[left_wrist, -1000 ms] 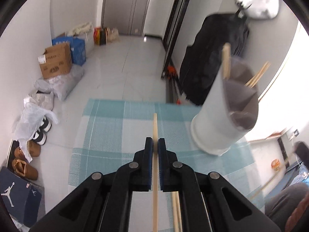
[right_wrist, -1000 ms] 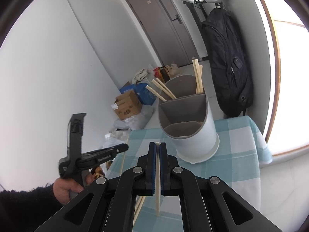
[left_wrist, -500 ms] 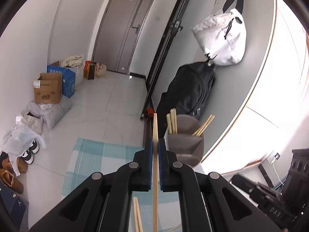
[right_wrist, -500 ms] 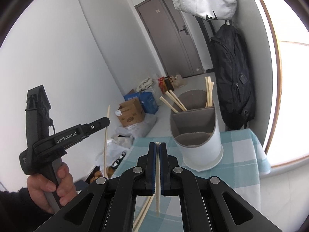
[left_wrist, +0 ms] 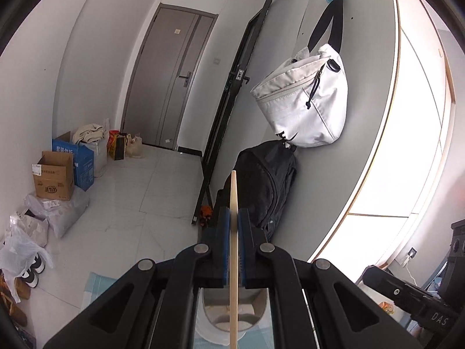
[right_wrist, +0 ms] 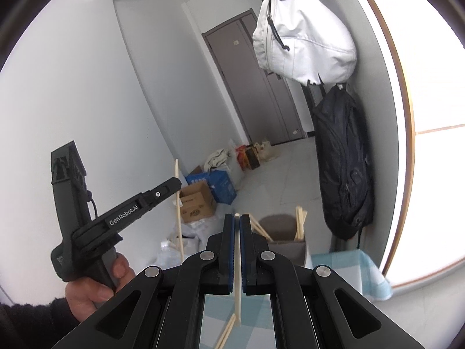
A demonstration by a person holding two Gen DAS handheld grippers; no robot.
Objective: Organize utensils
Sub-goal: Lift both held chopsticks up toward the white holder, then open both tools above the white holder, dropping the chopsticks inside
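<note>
My left gripper (left_wrist: pixel 234 218) is shut on a wooden chopstick (left_wrist: pixel 234 250), held upright above the white utensil holder (left_wrist: pixel 223 320), whose open top shows between the gripper arms. In the right wrist view the left gripper (right_wrist: pixel 171 186) is raised at the left, its chopstick (right_wrist: pixel 178 209) near vertical. My right gripper (right_wrist: pixel 237 221) is shut on another chopstick (right_wrist: pixel 237 273) that hangs down over the checked cloth (right_wrist: pixel 345 273). The holder (right_wrist: pixel 286 241) stands just past it with several chopsticks (right_wrist: pixel 299 224) in its compartments.
Loose chopsticks (right_wrist: pixel 226 331) lie on the cloth under my right gripper. A black backpack (right_wrist: pixel 343 168) and a white bag (right_wrist: pixel 302 32) hang on the wall behind the table. Cardboard boxes (left_wrist: pixel 53 179) and bags sit on the floor at the left.
Both grippers have risen and tilted up. The left one has moved over the holder's top with its chopstick. The right view now sees the holder lower and partly hidden.
</note>
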